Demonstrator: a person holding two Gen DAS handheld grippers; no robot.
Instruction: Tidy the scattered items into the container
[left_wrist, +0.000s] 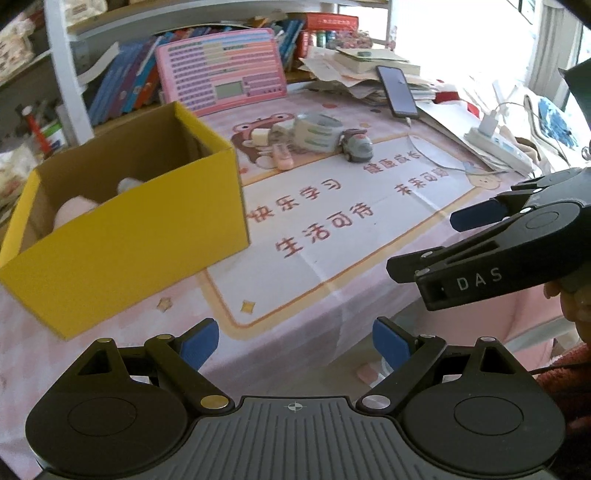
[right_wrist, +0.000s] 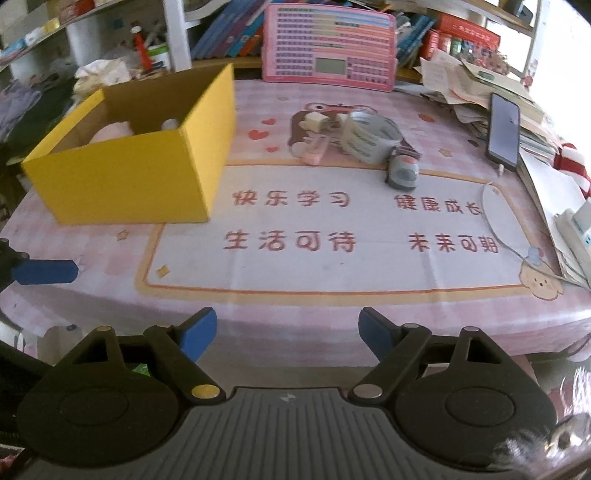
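We noted a surface (right_wrist: 369, 266) under a pink printed mat, bookshelves (right_wrist: 229, 33) behind. The yellow box (right_wrist: 140, 173) sat at its left — pale items inside. A tape roll (right_wrist: 369, 138), toy car (right_wrist: 402, 171) and pink eraser (right_wrist: 314, 151) lay clustered mid-mat, apart from it. Left hand-held gripper (left_wrist: 295, 341) and right hand-held gripper (right_wrist: 288, 330) were both spread wide, empty.

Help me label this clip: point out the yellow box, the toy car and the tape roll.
yellow box (right_wrist: 122, 181): right wrist view, on its front wall.
toy car (right_wrist: 402, 170): right wrist view, on its grey body.
tape roll (left_wrist: 317, 130): left wrist view, on its outer side.
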